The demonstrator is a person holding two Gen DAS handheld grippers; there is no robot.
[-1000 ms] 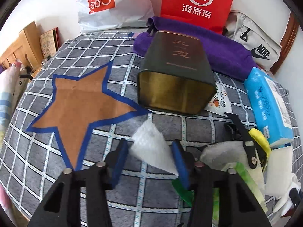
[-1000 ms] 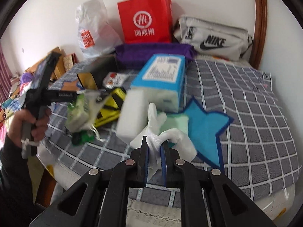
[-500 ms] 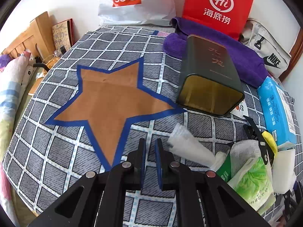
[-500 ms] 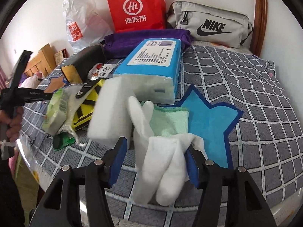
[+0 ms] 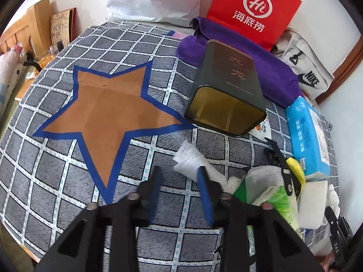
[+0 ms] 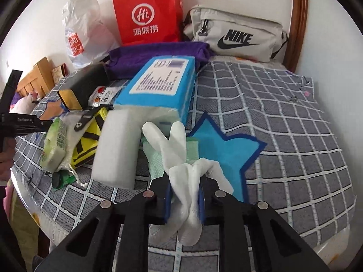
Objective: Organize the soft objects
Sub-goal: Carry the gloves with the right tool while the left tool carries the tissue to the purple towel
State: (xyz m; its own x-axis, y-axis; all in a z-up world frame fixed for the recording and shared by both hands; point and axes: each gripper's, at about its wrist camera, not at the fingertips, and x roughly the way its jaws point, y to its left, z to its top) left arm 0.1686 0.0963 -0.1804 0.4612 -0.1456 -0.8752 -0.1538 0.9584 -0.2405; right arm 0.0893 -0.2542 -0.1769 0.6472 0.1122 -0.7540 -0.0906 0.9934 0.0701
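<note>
Currently your right gripper [image 6: 184,195] is closing on the white glove [image 6: 181,172]; your left gripper [image 5: 179,195] is opening, empty, above the bed [image 5: 56,176].

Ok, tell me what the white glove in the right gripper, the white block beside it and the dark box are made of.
White glove: looks like thin knit fabric, matte, bunching limply between the closing pads.
White block: probably foam sponge, matte with soft rounded edges.
Dark box: likely metal tin, smooth dark outside and a shiny golden inside.
</note>
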